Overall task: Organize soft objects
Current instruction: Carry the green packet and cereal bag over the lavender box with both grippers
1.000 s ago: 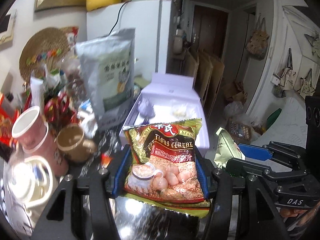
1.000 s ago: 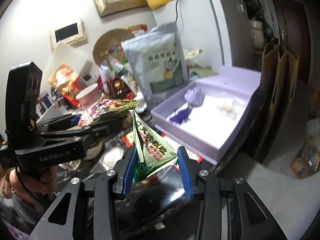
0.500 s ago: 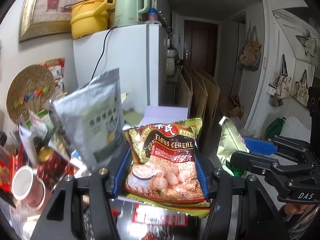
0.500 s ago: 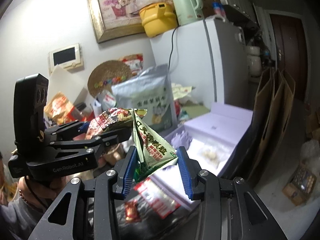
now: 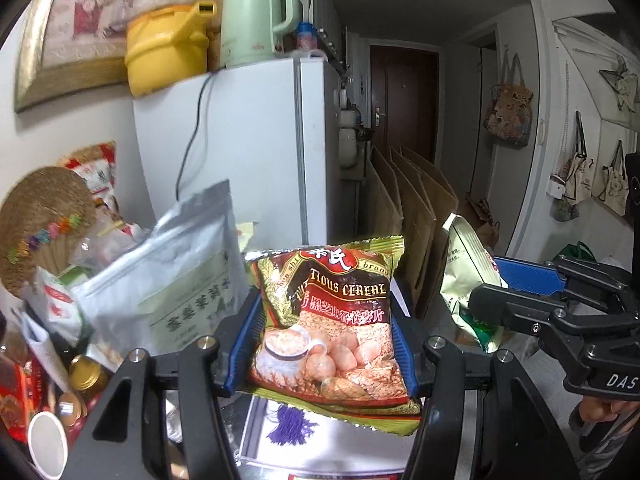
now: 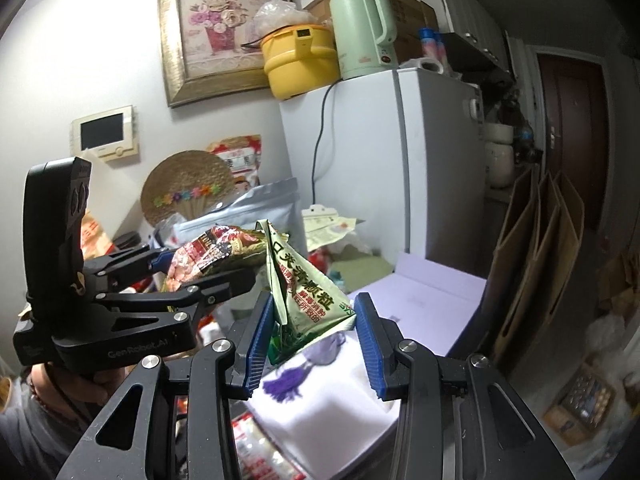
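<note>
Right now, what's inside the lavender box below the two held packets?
In the lavender box, on its white lining, lies a purple tassel ornament. The green packet in the right gripper covers the ornament's top, and the fingers hide the box's near corners, so anything there is unseen.

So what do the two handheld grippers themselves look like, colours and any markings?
Both are black, angular linkage frames with silver screw heads and ribbed blue pads on the fingers. The left gripper carries pale "GenRobot.AI" lettering on its body; the right gripper shows "DAS" in white. The hand under the left one wears a beaded bracelet and a grey sleeve.
</note>
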`<state>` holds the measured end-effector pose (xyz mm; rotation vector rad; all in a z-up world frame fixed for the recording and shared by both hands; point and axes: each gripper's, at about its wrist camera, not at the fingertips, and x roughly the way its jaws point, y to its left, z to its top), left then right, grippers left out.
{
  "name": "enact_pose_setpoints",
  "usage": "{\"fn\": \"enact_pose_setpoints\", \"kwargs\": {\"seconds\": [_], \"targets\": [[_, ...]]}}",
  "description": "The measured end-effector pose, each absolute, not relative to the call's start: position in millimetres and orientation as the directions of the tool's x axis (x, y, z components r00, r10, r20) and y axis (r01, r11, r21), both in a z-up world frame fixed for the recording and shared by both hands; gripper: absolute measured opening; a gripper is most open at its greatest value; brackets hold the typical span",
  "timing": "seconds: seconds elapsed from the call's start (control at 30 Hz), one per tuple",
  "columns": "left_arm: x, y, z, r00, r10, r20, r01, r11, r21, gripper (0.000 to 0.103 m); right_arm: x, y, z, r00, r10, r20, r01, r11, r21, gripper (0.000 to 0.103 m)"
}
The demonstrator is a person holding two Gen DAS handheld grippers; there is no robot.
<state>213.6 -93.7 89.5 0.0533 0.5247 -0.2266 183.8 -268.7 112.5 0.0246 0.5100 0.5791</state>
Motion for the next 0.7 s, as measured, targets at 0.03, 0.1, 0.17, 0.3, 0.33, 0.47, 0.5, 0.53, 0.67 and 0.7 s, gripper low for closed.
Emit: {"fn": "enact_pose_setpoints", "kwargs": {"seconds": [0.03,0.1,0.17,0.3,0.33,0.47,0.5,0.53,0.67,0.7], "targets": [[220,-94,87,0.835,-0.202,-0.512,0.227,0.974,-0.013,0.057,190,-268,112,0.713,0.531,-0.458,-0.517,0.839,0.168,0.040],[234,-94,81,0.829,-0.191,-0.526,0.217,0.976,-0.014,0.057,200,-267,110,0.709,0.532,-0.463,-0.517,0.838,0.172,0.040],[245,-95,76,0.822,-0.181,-0.540,0.209,0.978,-0.010,0.057,212,-265,107,0.707,0.526,-0.472,-0.510,0.842,0.174,0.040],[261,-95,67,0.819,-0.157,-0.551,0.188,0.982,-0.001,0.057,231,-263,100,0.697,0.516,-0.498,-0.500,0.847,0.177,0.040],[264,-95,64,0.820,-0.152,-0.552,0.185,0.983,0.004,0.057,235,-262,97,0.694,0.513,-0.505,-0.498,0.849,0.176,0.040],[277,-94,54,0.815,-0.111,-0.569,0.154,0.988,0.027,0.057,249,-259,89,0.698,0.489,-0.524,-0.482,0.861,0.161,0.040],[279,-94,51,0.813,-0.105,-0.572,0.149,0.988,0.031,0.057,251,-257,86,0.702,0.478,-0.528,-0.478,0.866,0.149,0.040],[282,-94,48,0.811,-0.101,-0.577,0.147,0.989,0.033,0.057,253,-256,83,0.702,0.473,-0.533,-0.477,0.867,0.142,0.040],[290,-98,32,0.789,-0.072,-0.610,0.136,0.989,0.059,0.057,265,-252,68,0.687,0.457,-0.565,-0.464,0.874,0.142,0.040],[292,-98,29,0.783,-0.071,-0.619,0.136,0.989,0.059,0.057,267,-251,64,0.691,0.441,-0.573,-0.454,0.881,0.131,0.040]]}}
